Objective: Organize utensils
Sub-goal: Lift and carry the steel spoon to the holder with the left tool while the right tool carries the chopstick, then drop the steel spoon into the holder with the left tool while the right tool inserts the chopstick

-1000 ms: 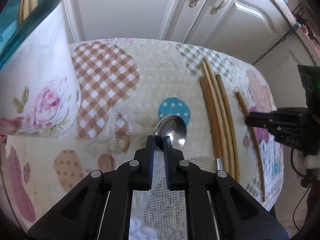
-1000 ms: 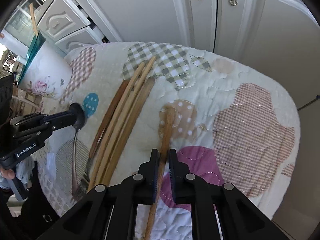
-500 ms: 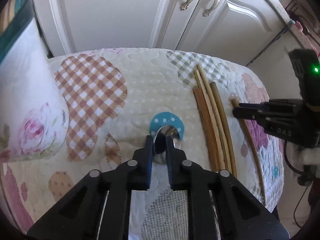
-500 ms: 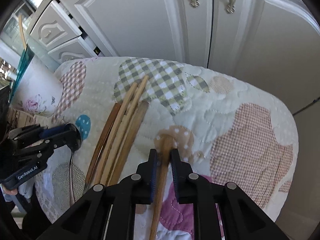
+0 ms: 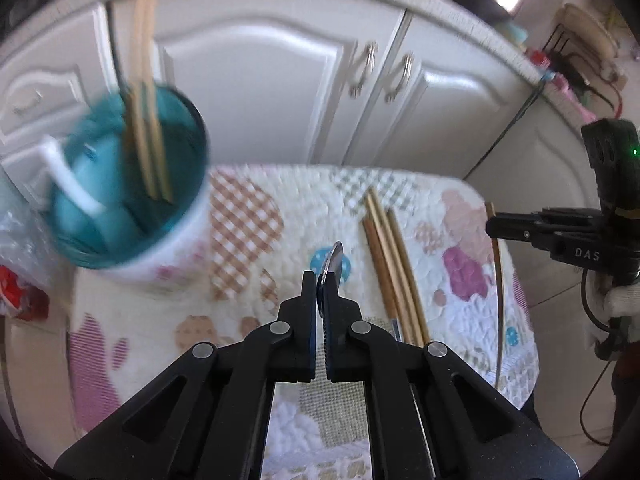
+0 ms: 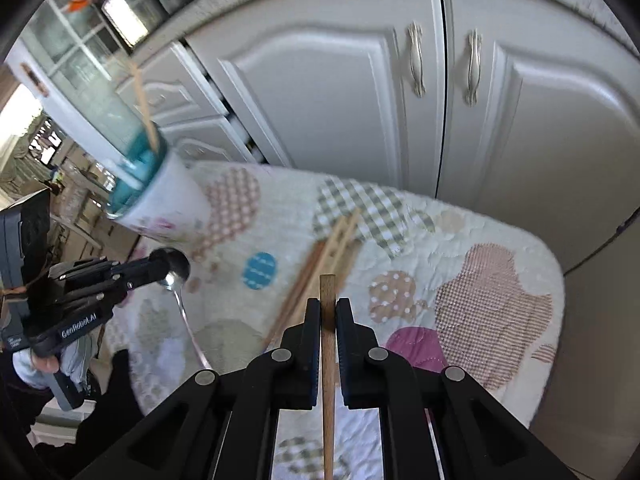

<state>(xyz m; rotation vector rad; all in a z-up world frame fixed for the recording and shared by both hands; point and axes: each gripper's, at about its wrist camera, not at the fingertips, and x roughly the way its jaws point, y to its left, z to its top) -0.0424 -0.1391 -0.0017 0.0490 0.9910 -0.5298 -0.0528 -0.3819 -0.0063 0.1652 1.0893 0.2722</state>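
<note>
My left gripper (image 5: 319,280) is shut on a metal spoon (image 5: 333,264) and holds it lifted above the quilted cloth, bowl end forward. The spoon also shows in the right wrist view (image 6: 176,272), its handle hanging down. My right gripper (image 6: 328,308) is shut on a wooden chopstick (image 6: 328,344) and holds it raised off the cloth. A floral cup with a teal inside (image 5: 132,196) stands at the left and holds chopsticks. Several wooden chopsticks (image 5: 392,264) lie on the cloth between the grippers.
The quilted patchwork cloth (image 6: 480,264) covers a small table. White cabinet doors (image 6: 360,80) stand close behind it. A red and clear packet (image 5: 20,280) lies left of the cup. The table drops off at the right edge.
Both grippers have lifted up from the cloth. The left has raised the spoon and the right has raised its chopstick. The cup's open top has come into the left view.
</note>
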